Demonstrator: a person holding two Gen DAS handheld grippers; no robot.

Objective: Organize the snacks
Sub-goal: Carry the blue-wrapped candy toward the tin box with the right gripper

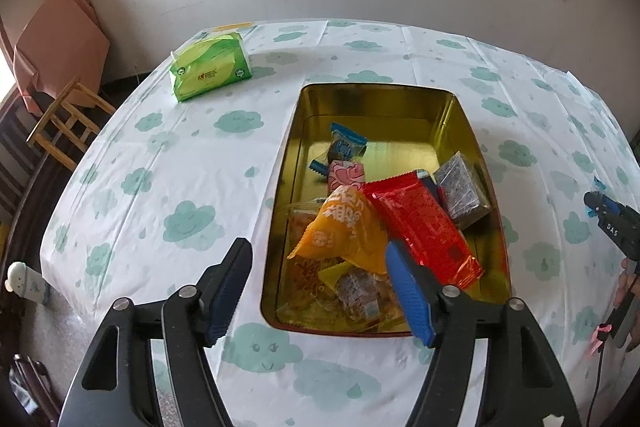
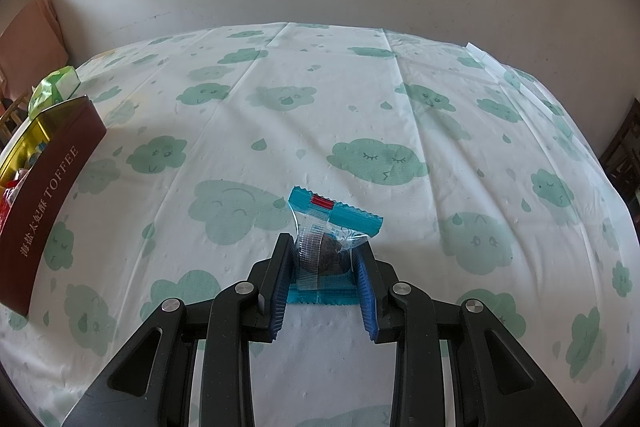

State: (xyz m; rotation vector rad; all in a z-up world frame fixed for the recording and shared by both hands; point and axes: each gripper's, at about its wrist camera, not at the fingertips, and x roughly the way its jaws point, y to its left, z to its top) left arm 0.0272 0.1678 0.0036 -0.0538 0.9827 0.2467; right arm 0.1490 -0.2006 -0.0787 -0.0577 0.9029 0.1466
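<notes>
An open gold tin stands on the cloud-print tablecloth and holds several snacks: an orange packet, a red packet, a dark block in clear wrap, a pink sweet and a blue-wrapped one. My left gripper hovers open over the tin's near end, its pads touching nothing. To the right of the tin, my right gripper is shut on a blue-and-clear wrapped dark snack that rests on the cloth. The tin's maroon side wall shows at the left of the right wrist view.
A green tissue pack lies at the far left of the table. A wooden chair stands past the table's left edge, below a wall with a window. A hand and the right gripper body show at the right edge.
</notes>
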